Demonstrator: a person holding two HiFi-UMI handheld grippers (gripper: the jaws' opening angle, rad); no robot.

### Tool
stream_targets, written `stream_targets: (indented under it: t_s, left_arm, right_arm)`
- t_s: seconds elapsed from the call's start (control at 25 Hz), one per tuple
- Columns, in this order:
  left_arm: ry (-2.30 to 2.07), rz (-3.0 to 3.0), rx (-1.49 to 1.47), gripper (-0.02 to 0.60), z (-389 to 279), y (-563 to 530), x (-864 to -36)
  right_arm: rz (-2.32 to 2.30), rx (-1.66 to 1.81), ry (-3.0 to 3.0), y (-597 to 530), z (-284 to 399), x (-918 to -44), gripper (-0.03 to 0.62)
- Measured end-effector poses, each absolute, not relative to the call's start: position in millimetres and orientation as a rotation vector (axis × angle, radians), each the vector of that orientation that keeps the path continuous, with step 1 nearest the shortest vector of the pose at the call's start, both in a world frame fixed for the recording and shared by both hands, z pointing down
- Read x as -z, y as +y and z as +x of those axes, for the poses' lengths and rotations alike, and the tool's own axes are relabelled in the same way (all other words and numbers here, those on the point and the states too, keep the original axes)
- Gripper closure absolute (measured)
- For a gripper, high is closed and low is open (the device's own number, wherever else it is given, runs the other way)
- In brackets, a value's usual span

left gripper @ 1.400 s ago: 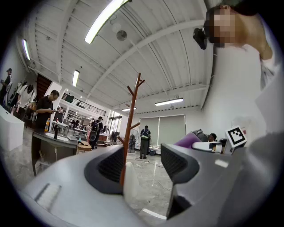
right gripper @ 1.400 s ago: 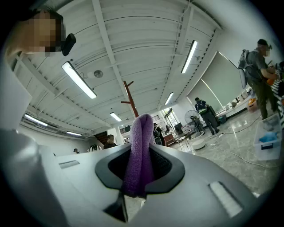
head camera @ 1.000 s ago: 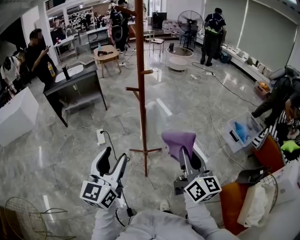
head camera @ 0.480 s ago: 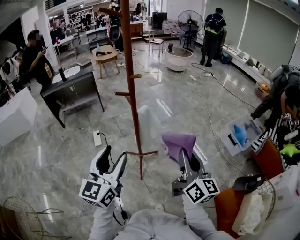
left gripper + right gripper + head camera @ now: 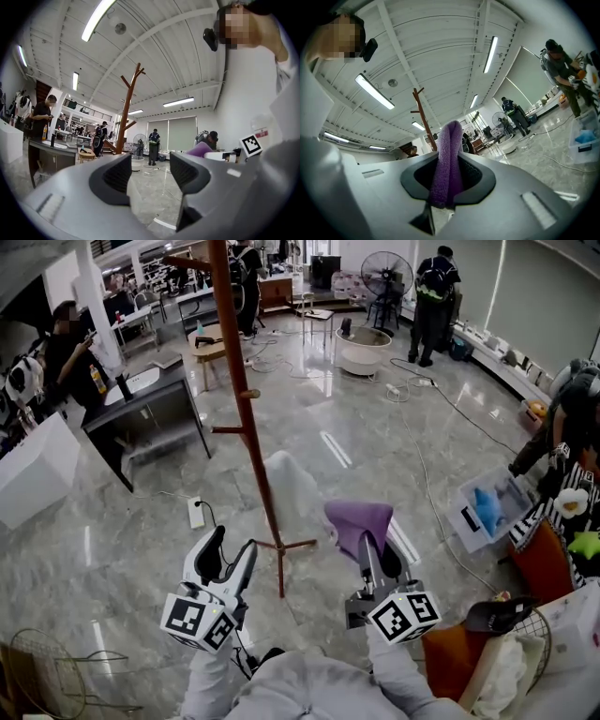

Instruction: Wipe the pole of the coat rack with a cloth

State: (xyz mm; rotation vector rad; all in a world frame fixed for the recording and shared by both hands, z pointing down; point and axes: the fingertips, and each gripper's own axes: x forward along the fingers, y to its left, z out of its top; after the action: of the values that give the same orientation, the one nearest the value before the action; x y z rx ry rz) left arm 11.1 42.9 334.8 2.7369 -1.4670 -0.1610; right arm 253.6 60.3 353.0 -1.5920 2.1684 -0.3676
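The reddish-brown wooden coat rack pole stands far-left of you; your right gripper pinches the purple fleece cloth, and your left gripper gapes empty.

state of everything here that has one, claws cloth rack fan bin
left claw: open, nothing between the jaws
right claw: shut on the cloth
cloth: purple, pinched in the right claw, its free end bunched above the jaws, not touching the rack
rack: upright on the floor, pole bare where it shows
fan: upright, cannot tell if running
bin: open, something blue inside
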Motion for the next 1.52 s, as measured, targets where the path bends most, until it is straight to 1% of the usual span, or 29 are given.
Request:
stream_targets:
  t_s: [0.2, 0.48, 0.76, 1.08, 1.2, 1.4, 1.52]
  left_arm:
    - [-1.496, 2.719, 0.163, 0.305, 6.6, 27.1, -336.2]
    - [-1.496, 2.715, 0.172, 0.305, -19.1, -15.1, -342.2]
    - [-1.477, 2.731, 0.184, 0.305, -60.1, -72.5, -330.1]
    - [-1.398, 2.776, 0.189, 0.305, -93.6, -128.6, -319.6]
    - [-1.352, 2.792, 0.180, 0.306, -111.1, -145.6, -309.8]
    - [-1.294, 2.803, 0.189, 0.305, -119.1, -179.4, -332.5]
    - [-1.291, 2.810, 0.194, 0.307, -122.4, -190.0, -332.2]
  right_arm:
    - [-1.566, 0.381, 2.193, 41.5, 248.7, -357.0, 0.533]
    - [-1.563, 0.366, 2.208, -1.6, 222.3, -357.9, 0.533]
    - [-1.600, 0.261, 2.209, -60.4, 190.1, -325.7, 0.533]
    - [-1.692, -0.016, 2.204, -112.8, 163.4, -263.5, 0.533]
    - [-1.752, -0.161, 2.198, -125.0, 151.5, -227.8, 0.533]
    - [-1.835, -0.557, 2.194, -155.3, 144.1, -178.6, 0.533]
    - [-1.872, -0.804, 2.176, -165.1, 134.9, -142.2, 0.533]
